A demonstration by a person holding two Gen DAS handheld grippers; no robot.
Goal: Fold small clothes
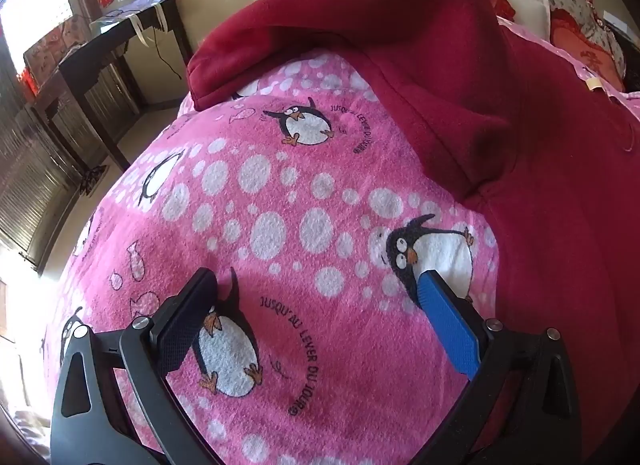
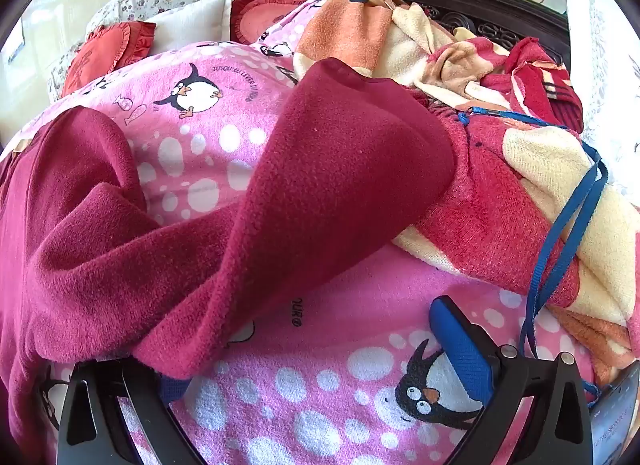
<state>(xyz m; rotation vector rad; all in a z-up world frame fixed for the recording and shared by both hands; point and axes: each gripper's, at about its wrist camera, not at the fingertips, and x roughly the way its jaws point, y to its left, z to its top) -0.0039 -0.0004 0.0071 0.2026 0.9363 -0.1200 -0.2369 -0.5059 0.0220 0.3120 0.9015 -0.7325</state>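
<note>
dark red fleece garment point(image 1: 460, 77) spread crumpled over pink penguin-print blanket point(image 1: 280, 225) on the bed, one fold draped across the left finger of right gripper point(image 2: 316, 345), jaws spread wide. left gripper point(image 1: 320, 285) hovering near the blanket beside the garment, jaws spread, nothing pinched. orange-cream-red patterned towel point(image 2: 520, 193) bunched alongside.

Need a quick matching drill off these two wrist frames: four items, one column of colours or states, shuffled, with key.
Items:
1. fleece garment
2. bedspread
3. strap
4. left claw

Descriptions:
A. pink with penguins and white dots
B. open, holding nothing
C. dark red
D. blue, lying over the orange and cream blanket

Pairs: 1-C, 2-A, 3-D, 4-B
</note>
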